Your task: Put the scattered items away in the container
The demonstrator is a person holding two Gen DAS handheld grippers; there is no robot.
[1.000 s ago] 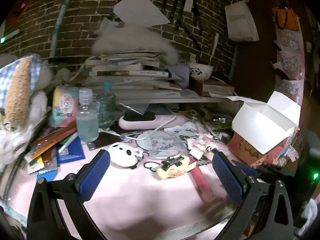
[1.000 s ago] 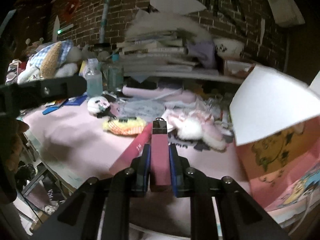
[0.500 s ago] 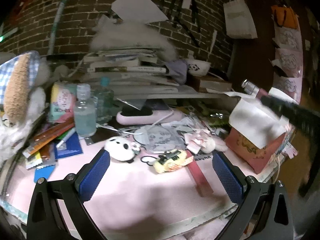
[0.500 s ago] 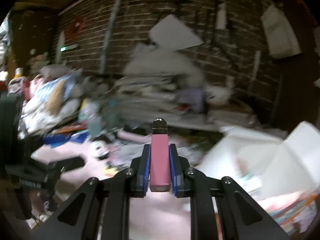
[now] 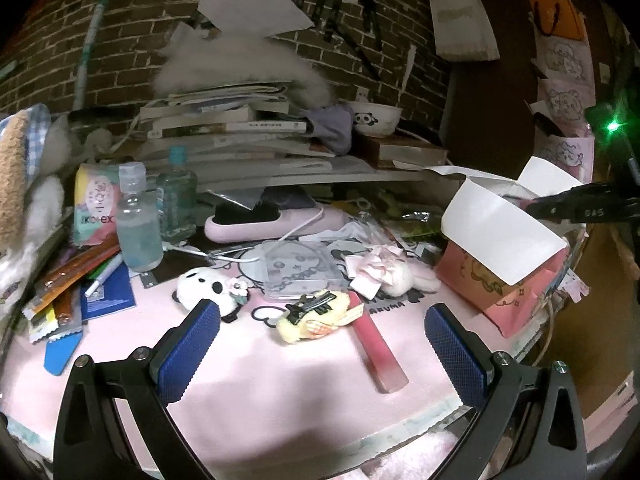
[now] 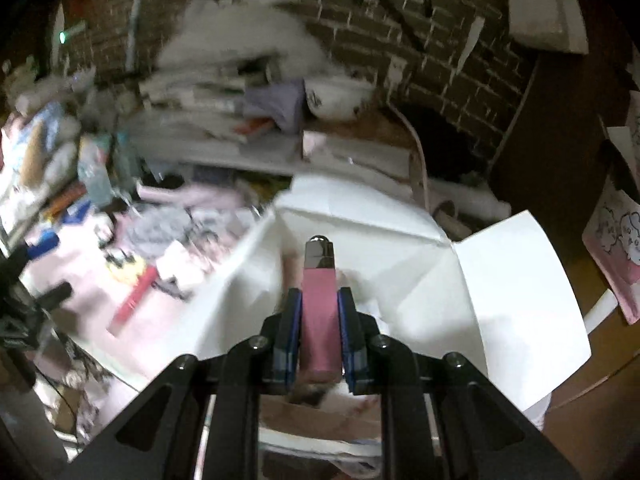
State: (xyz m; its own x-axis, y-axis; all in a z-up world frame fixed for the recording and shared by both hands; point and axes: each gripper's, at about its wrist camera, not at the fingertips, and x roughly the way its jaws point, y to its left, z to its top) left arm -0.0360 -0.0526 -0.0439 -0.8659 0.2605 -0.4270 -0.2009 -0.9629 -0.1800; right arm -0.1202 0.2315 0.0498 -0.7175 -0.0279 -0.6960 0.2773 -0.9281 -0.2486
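Two views. Left wrist first: left gripper [image 5: 322, 342] stands wide apart w/ nothing between its blue pads, low over the pink table [image 5: 248, 384]. On the table ahead: a long pink stick [image 5: 378, 354] lying flat, a yellow plush [image 5: 316, 316] w/ a black clip on it touching the stick's far end, a panda plush [image 5: 208, 288] to the left, a white-pink bow plush [image 5: 390, 272] further back. Pink box [image 5: 496, 284] w/ cartoon print sits at the right edge, white flaps up; a dark gripper tip reaches over it from the right. Behind: two clear bottles [image 5: 138, 232], a book stack [image 5: 236, 128] w/ white fluff on top, a panda bowl [image 5: 374, 118], brick wall [image 5: 340, 20] w/ papers pinned on.

Right wrist view, blurry: right gripper [image 6: 319, 320] is clamped on a small pink tube [image 6: 319, 320] w/ a shiny metal cap pointing away. Tube hangs over the open box's white flaps [image 6: 516, 280], box interior directly below & ahead. Table clutter smears at left, incl. the pink stick; brick wall and bowl at the back.
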